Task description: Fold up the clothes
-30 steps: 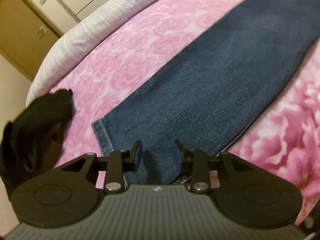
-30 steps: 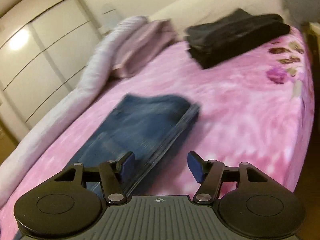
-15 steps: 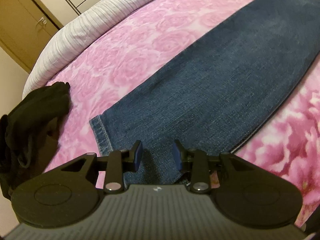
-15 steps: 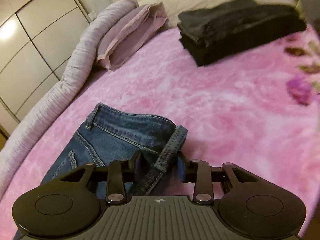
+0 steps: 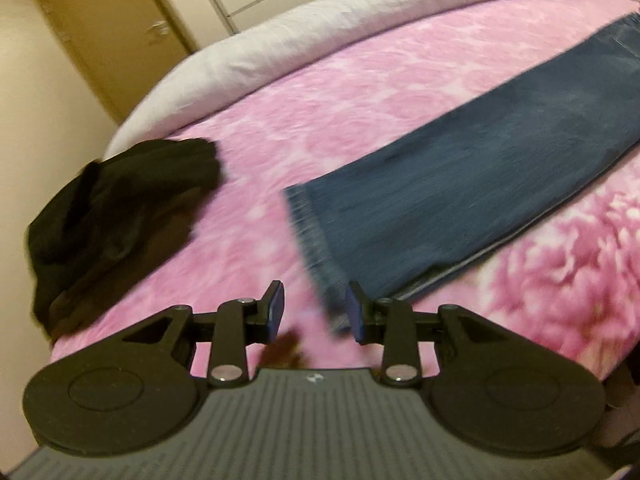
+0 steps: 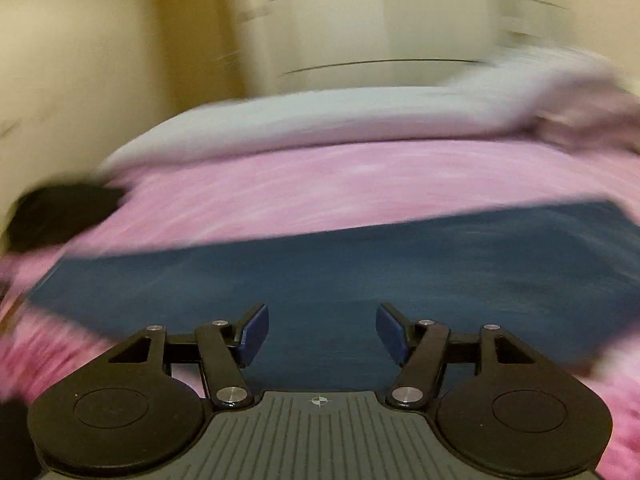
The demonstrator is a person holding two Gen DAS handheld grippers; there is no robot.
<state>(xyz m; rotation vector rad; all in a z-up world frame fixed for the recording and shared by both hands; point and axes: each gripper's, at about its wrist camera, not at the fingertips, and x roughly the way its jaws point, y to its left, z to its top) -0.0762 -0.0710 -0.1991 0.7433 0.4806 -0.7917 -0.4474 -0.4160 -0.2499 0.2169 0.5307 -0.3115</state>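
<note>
The jeans lie flat on the pink blanket, folded lengthwise into one long strip, hem end toward the bed's near edge. The left gripper hovers at that hem corner, its jaws part open and gripping nothing; the hem shows just past the right pad. The right gripper hangs over the middle of the denim, its jaws having just been opening, spread wide with nothing between them. A black garment sits crumpled near the bed's left edge.
</note>
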